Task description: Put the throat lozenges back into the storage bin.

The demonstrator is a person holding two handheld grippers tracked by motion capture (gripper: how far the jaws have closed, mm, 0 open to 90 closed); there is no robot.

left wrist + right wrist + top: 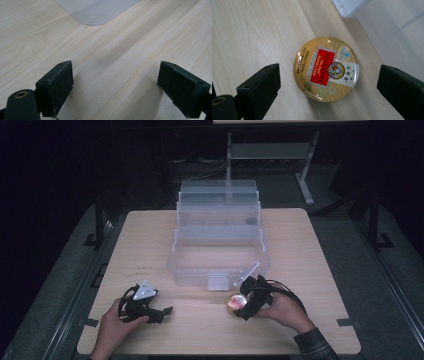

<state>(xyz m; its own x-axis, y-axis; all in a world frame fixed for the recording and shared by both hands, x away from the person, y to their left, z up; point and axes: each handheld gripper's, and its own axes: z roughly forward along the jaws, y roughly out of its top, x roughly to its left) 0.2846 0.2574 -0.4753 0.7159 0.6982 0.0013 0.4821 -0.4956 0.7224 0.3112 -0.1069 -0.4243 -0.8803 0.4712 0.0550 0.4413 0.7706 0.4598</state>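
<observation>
Between our right gripper [327, 92] jaws: round candy tin [326, 68], flat on table [249, 37], label up, touching neither jaw. Jaws wide apart, nothing held. We judge tin light, rigid, glossy lid slippery; low profile. Best hold: squeeze across rim at widest span, jaws low against table. Beyond tin, right: clear tiered box [218, 255]. Our left gripper [115, 87] open wide over bare wood, empty.

Glossy candy tin [326, 68] on matt wood-grain table [249, 37]
</observation>
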